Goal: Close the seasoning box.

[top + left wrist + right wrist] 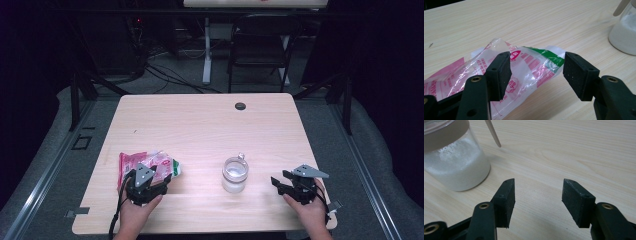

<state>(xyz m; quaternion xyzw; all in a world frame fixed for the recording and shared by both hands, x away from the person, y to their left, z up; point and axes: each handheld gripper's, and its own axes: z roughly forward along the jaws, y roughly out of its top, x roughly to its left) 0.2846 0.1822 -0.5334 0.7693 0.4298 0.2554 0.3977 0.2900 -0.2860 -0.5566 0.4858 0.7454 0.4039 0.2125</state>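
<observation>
**Open jaws at a crinkled plastic bag, a jar of white powder in the middle**

The plastic bag is clear and wrinkled, with pink and red printing and one green band near its far end. It lies flat on the table near the front left corner. The left gripper is low over it. The jaws are apart, and the end of the bag lies between them. The left pad seems to rest against the film, but the right pad is clearly away from it, so the bag is not clamped.

The glass jar stands upright near the front middle of the table, well apart from the bag. It is filled about halfway with white powder, and a light wooden stick leans out over its rim. The right gripper is near the front right corner, low over bare wood. Its jaws are also apart, with nothing between them, and the jar is just beside its left jaw.

The tabletop is pale wood with fine grain and rounded corners. A small dark round cap sits near its far edge. The room around is dark. Behind the table stands a black folding chair, beside it a white table leg, and black cables lie on the grey floor.
</observation>
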